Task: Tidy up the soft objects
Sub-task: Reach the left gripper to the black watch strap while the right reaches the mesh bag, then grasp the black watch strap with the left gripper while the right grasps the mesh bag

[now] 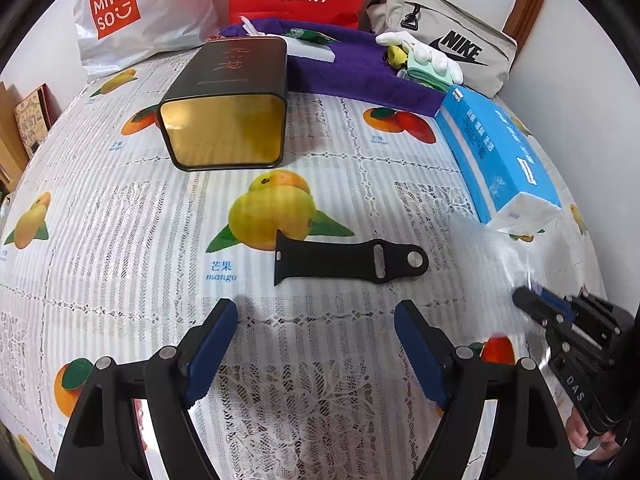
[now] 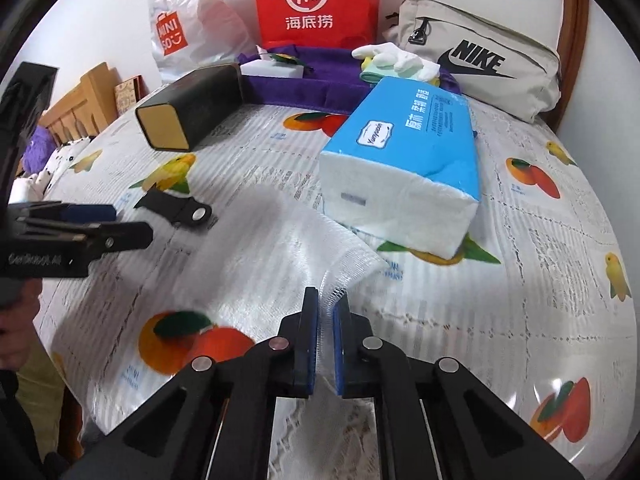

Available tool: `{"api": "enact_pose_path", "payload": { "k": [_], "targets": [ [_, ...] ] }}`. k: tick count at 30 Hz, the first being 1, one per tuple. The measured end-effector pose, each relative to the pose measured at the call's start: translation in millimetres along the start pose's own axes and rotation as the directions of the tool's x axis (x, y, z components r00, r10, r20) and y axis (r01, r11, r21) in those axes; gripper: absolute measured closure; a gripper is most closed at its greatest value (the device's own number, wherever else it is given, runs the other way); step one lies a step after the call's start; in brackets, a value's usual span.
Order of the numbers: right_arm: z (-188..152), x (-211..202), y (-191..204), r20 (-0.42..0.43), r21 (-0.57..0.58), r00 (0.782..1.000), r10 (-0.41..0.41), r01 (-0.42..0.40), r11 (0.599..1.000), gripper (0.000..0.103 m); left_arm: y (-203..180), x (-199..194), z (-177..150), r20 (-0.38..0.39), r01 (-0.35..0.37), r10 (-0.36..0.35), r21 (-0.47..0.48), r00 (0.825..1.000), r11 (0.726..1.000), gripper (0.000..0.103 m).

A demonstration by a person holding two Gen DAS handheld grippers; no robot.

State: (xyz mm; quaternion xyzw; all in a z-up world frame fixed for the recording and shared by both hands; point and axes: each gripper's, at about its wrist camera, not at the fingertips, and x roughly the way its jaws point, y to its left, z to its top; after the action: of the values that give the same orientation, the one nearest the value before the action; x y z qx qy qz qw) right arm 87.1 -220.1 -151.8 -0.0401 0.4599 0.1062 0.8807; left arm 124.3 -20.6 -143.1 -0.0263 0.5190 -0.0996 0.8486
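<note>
Pinching one white tissue (image 2: pixel 296 240), the right claw (image 2: pixel 326 312) is clenched; left claw (image 1: pixel 316 320) released above one watch strap (image 1: pixel 348 262).

Home room: fruit-print tablecloth (image 1: pixel 120 208), shopping bags (image 1: pixel 132 12), tissue pack (image 2: pixel 404 160), wooden chair (image 2: pixel 76 108).

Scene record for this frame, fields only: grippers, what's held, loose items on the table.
left gripper: open, empty, above the tablecloth
right gripper: shut on white mesh cloth
watch strap: black, flat on tablecloth, just ahead of left gripper
tissue pack: blue, beside the cloth
tin box: dark, on its side
purple tray: at back, holds white glove
</note>
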Motion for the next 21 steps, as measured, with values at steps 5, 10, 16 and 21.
{"api": "enact_pose_path", "payload": {
  "k": [5,10,16,21],
  "targets": [
    [-8,-4,-8,-0.006,0.02,1.0,0.016,-0.016,1.0,0.096,-6,4,4,0.0,0.011,-0.011,-0.002,1.0,1.0,0.02],
    [-9,-5,-15,-0.008,0.044,0.999,0.04,-0.04,0.998,0.096,-19,10,12,0.005,-0.022,0.022,0.055,1.0,0.998,0.02],
    [-12,-5,-22,-0.008,0.063,0.998,0.066,-0.066,0.996,0.096,-37,17,15,0.011,-0.051,0.05,0.15,0.999,0.987,0.02],
    [-12,-4,-23,-0.005,0.065,0.997,0.075,-0.075,0.995,0.096,-48,26,18,0.023,-0.084,0.081,0.187,0.996,0.979,0.009]
  ]
}}
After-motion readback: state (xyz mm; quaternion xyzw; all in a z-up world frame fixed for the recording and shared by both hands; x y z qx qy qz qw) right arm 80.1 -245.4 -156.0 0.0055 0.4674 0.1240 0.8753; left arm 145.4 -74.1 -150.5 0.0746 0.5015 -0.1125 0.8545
